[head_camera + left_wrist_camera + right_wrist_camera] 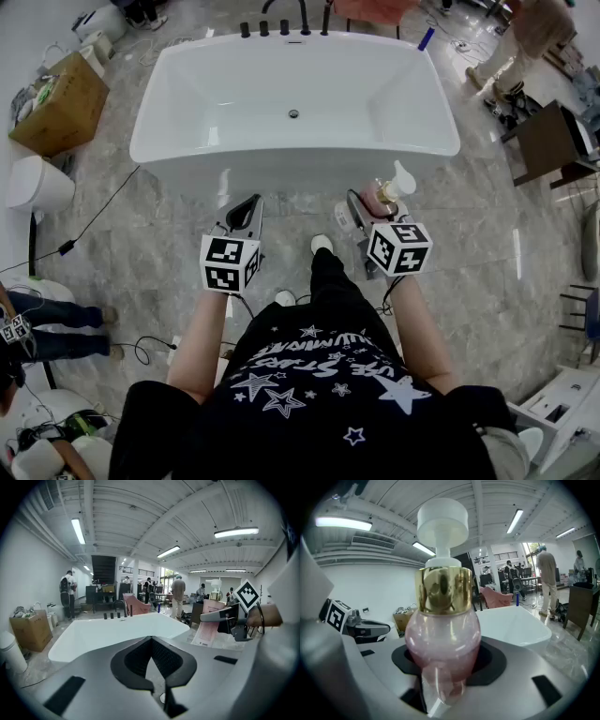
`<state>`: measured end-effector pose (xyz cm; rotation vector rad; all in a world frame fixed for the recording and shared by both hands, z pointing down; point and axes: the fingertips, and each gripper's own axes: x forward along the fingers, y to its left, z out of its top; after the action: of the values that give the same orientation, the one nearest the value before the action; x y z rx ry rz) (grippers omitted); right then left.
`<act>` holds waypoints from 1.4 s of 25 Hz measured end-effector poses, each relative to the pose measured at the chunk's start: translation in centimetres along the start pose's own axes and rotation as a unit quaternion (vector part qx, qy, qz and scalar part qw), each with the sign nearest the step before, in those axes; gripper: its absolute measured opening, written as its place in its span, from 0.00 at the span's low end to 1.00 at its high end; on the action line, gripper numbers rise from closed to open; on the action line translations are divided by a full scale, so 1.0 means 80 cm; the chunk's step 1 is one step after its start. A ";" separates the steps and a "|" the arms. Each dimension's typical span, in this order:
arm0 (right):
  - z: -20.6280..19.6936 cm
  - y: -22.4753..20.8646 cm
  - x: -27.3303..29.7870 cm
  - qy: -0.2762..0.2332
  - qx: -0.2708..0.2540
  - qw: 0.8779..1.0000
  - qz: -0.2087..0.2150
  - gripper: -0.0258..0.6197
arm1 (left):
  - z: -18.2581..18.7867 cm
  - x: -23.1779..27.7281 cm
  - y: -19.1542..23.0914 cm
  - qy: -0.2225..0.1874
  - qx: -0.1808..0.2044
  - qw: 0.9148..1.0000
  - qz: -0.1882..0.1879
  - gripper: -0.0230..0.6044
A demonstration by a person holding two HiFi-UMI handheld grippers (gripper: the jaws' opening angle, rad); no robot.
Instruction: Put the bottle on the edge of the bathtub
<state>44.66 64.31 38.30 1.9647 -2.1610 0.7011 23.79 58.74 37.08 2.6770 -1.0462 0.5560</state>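
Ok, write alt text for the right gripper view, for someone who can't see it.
A pink pump bottle with a gold collar and white pump head stands upright, gripped between the jaws of the right gripper. Behind it to the right lies a white bathtub; the left gripper shows at left.

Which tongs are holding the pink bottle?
The right tongs: the pink bottle sits clamped between them, while the left tongs are shut on nothing.

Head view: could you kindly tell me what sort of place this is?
Probably an open workshop or lab hall, not a home bathroom: a freestanding bathtub, a cardboard box beside it, and long strip lights overhead.
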 end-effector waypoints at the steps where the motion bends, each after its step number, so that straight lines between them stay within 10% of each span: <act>1: -0.002 0.000 -0.001 0.000 0.001 1.000 0.000 0.38 | -0.001 0.000 -0.002 -0.001 0.000 1.000 0.000 0.06; 21: -0.018 0.072 0.035 -0.010 0.005 1.000 0.007 0.38 | -0.066 -0.069 0.084 0.015 -0.039 0.999 0.030 0.06; 35: 0.017 0.030 0.214 0.037 0.015 0.998 0.039 0.38 | -0.043 0.030 0.201 0.054 -0.062 0.994 0.073 0.06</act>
<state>40.25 48.36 43.45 1.8468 -2.2050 0.8098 13.46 46.80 42.13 2.4504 -1.2095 0.6329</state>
